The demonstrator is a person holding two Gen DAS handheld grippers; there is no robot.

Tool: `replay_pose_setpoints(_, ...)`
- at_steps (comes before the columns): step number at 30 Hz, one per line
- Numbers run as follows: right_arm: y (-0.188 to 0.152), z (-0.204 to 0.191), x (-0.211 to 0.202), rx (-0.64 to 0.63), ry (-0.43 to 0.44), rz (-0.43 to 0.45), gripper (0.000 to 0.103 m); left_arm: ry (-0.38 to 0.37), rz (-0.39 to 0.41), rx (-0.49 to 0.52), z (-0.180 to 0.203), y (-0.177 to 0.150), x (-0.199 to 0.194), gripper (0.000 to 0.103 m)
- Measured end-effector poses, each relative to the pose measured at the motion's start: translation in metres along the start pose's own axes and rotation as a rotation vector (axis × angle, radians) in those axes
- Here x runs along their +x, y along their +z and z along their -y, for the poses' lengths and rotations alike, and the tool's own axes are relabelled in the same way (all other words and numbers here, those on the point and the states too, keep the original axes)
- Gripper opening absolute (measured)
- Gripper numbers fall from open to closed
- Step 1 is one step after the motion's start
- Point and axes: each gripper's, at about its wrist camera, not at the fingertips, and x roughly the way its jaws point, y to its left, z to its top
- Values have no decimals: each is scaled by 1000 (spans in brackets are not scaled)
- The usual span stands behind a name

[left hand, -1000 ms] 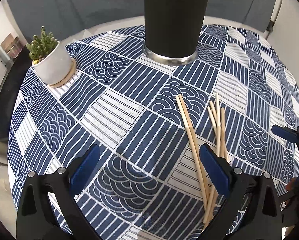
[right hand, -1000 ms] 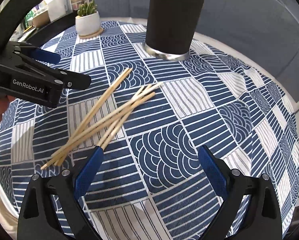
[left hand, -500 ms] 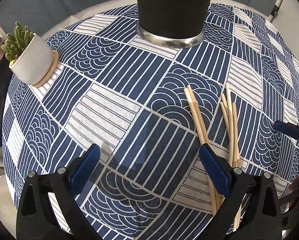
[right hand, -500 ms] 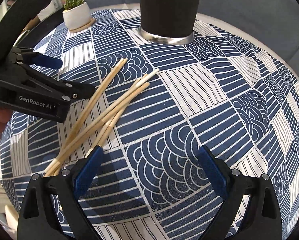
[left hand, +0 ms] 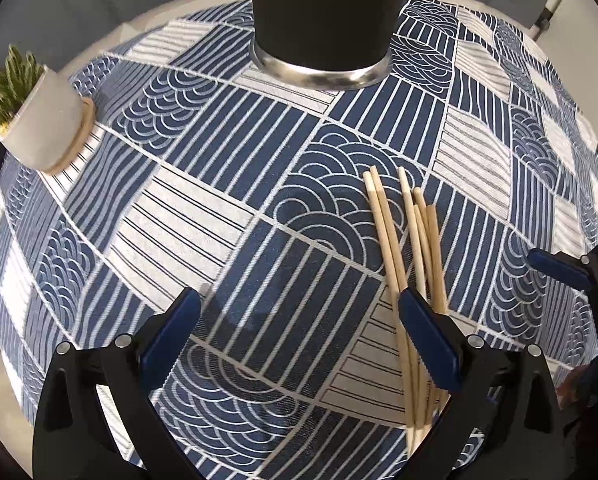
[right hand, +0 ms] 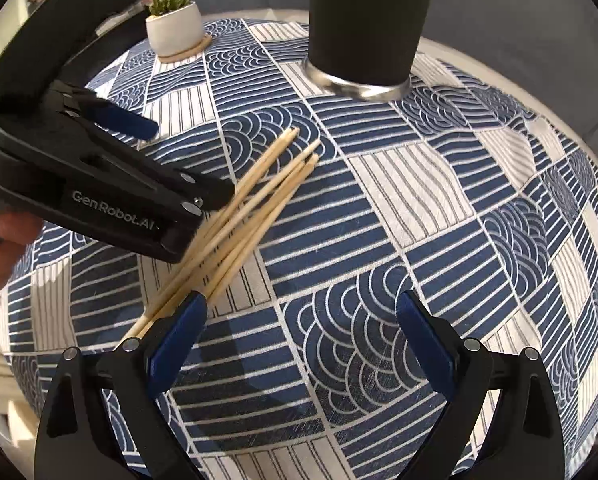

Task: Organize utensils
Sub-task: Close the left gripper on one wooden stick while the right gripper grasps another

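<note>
Chopsticks [left hand: 403,248] loose on tablecloth [left hand: 227,184]; left gripper [left hand: 299,320], right gripper [right hand: 301,320] spread apart, seemingly empty.

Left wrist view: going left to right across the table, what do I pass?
Potted cactus → black utensil holder → chopsticks → right gripper at the frame's edge.

Potted cactus [right hand: 173,24] stands on patterned tablecloth [right hand: 419,208].
</note>
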Motion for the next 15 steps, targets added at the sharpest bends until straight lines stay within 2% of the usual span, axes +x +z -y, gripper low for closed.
replay_pose_setpoints(2, 1, -1, 1, -1, -7, -10, 92, 4, -2, -7, 0, 1, 1, 97)
replay_pose_setpoints(5, 1, -2, 0, -4, -44, -27, 94, 41, -6, 38, 7, 0, 3, 98)
replay_pose_setpoints(7, 2, -1, 0, 13, -69, -55, 95, 40, -16, 17, 8, 1, 4, 98)
replay_pose_setpoints(11, 6, 13, 11, 165, -70, -181, 95, 56, -36, -41, 1, 1, 3, 98)
replay_pose_setpoints(13, 5, 19, 12, 232, -45, -205, 96, 61, -45, -69, -4, 0, 3, 98)
replay_pose_setpoints(15, 7, 20, 11, 238, -55, -209, 96, 64, -54, -92, -10, -4, 2, 98)
